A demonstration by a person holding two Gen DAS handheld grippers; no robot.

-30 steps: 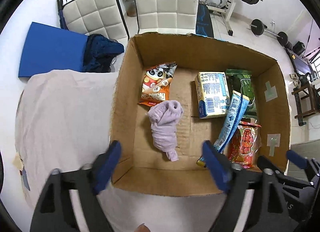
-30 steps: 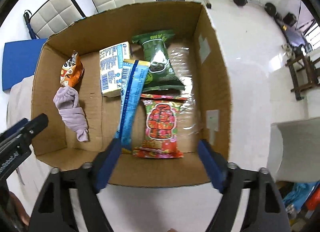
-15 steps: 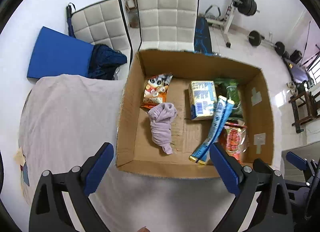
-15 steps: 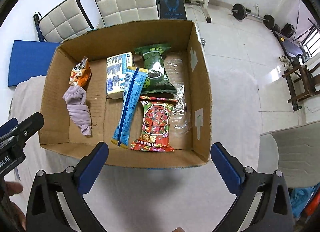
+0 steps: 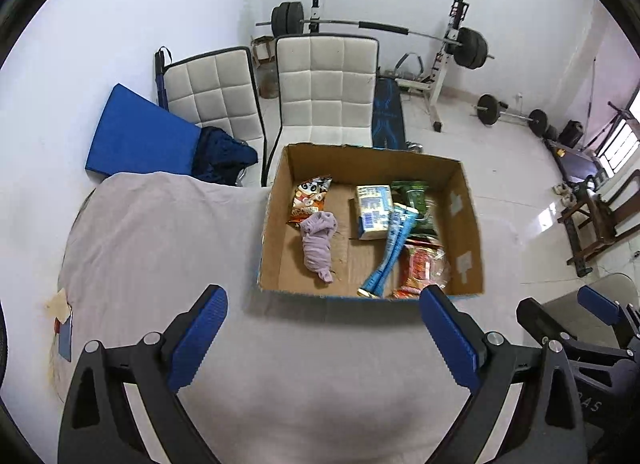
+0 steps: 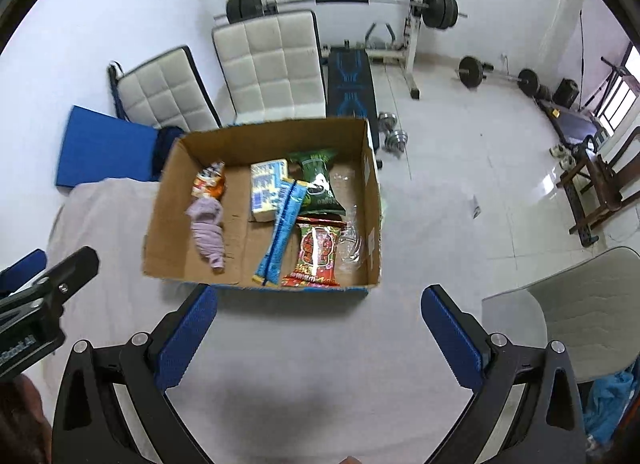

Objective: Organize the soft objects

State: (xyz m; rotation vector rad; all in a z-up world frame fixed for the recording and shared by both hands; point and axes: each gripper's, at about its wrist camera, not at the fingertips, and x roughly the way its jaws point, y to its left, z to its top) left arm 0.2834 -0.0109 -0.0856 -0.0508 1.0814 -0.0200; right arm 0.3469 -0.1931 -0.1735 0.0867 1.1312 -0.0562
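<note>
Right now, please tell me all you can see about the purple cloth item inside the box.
The purple cloth is pale lilac, soft and knitted-looking, possibly a sock. It lies crumpled and bunched on the floor of the cardboard box, in its left part, wider at the far end and narrowing to a small tip toward the near wall. Its far end touches or overlaps the orange snack bag. Neither tool touches it.

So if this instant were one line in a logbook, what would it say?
left gripper: open, empty | right gripper: open, empty | purple cloth: in cardboard box with snack packets
</note>
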